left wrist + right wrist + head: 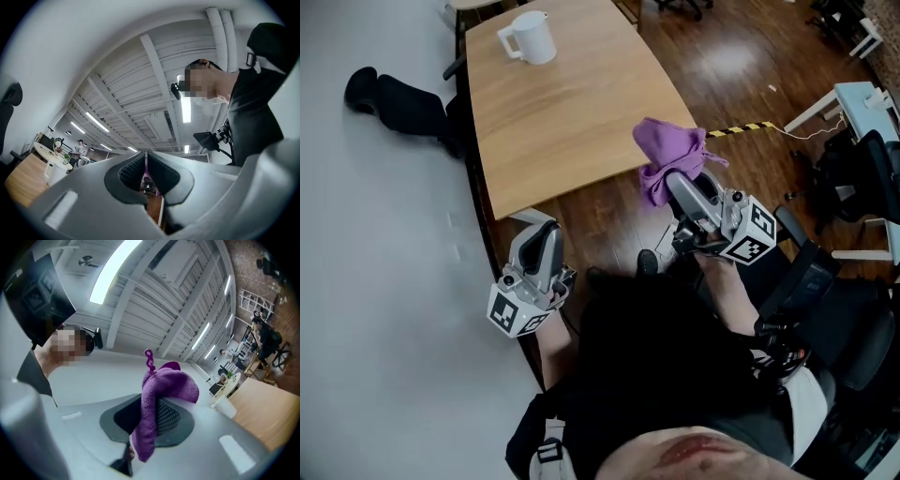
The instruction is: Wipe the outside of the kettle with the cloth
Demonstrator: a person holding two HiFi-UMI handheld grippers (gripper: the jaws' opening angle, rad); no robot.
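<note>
Right gripper [680,187] clamped on cloth [667,148], bulk hanging free, likely for wiping. Left gripper [536,223] closed, empty, idle. Kettle [531,37] at 11 o'clock on table [572,122], well apart.

Light wooden tabletop [572,122] is left open from the near edge up to the white handled kettle [531,37], set at the far left corner and the only obstacle on the surface. The left side is closed off by a white wall [366,281] close along the table edge, with a black padded shape [398,101] seen against it. To the right, dark wood floor [722,56] is open at the far end. The near right is crowded by a black office chair [853,319] and a white desk [862,103].
</note>
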